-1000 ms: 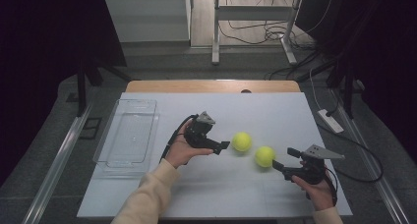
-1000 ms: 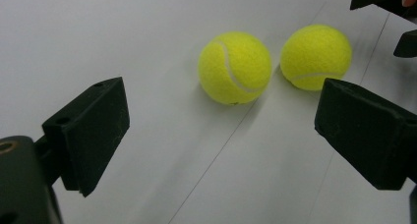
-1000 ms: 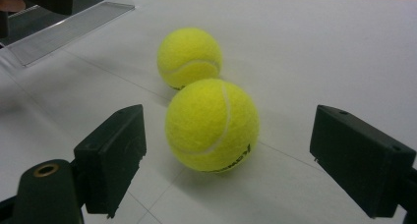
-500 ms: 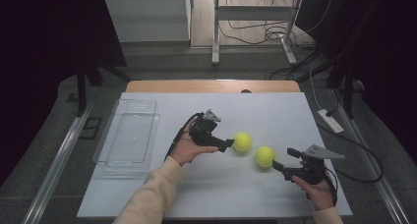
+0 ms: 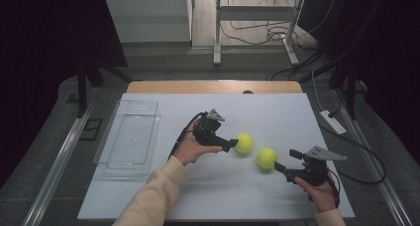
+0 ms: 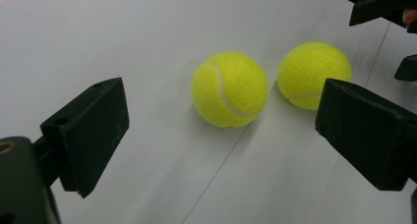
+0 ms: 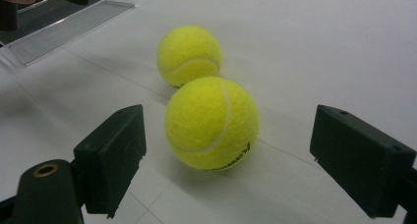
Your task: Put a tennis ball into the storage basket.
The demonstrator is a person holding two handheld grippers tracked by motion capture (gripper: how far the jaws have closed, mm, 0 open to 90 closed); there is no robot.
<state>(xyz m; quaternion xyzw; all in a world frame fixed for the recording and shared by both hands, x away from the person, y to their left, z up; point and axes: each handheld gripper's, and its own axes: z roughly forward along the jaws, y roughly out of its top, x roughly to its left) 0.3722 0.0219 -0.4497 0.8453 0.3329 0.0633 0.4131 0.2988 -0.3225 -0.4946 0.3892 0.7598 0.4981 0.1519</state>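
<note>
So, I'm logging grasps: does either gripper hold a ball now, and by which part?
Nothing is held. The left gripper and right gripper are both open; each tennis ball lies free on the table.

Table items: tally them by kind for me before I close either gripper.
Tennis balls: 2, one before the left gripper, one before the right gripper
Clear plastic tray: 1
Grippers: 2, both open
Total: 5
</note>
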